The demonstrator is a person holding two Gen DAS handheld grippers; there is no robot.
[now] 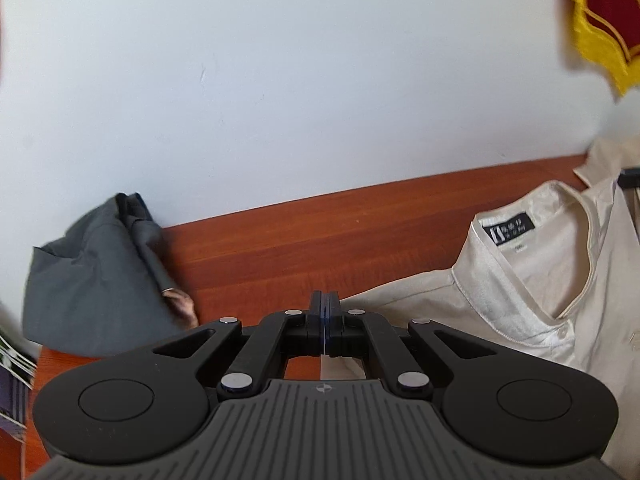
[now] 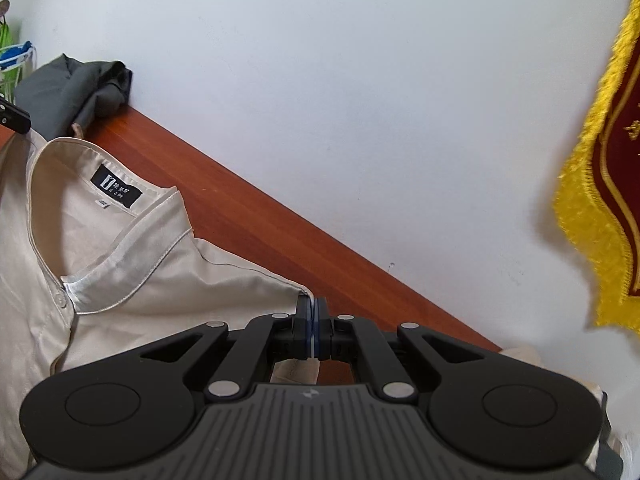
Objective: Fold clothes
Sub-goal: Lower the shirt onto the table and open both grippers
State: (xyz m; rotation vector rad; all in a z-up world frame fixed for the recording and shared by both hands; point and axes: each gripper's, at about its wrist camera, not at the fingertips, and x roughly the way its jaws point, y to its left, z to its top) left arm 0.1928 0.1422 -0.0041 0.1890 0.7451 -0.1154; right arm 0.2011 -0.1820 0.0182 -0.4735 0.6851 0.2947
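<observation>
1. Two garments lay on the desk (image 1: 304, 240): one cream shirt (image 1: 540, 280), one grey garment (image 1: 92, 280).
2. Left hand-held gripper (image 1: 325, 312) and right hand-held gripper (image 2: 311, 316) were each clamped on a shirt shoulder edge.
3. Only the right view showed green items (image 2: 10, 56) beyond the grey garment.

The only lettering sits on a small black rectangular woven label (image 1: 512, 227) sewn inside the back of the stand-up collar of the cream satin button-front shirt (image 1: 532, 276); it carries a white logo mark at its left end and a few white characters beside it, perhaps Chinese, too small and soft to read in either wrist view. Just under it hangs a tiny white size tab (image 2: 103, 203) whose print cannot be made out. The maroon pennant with yellow fringe (image 2: 616, 184) on the wall bears gold characters, cut off and blurred.
</observation>
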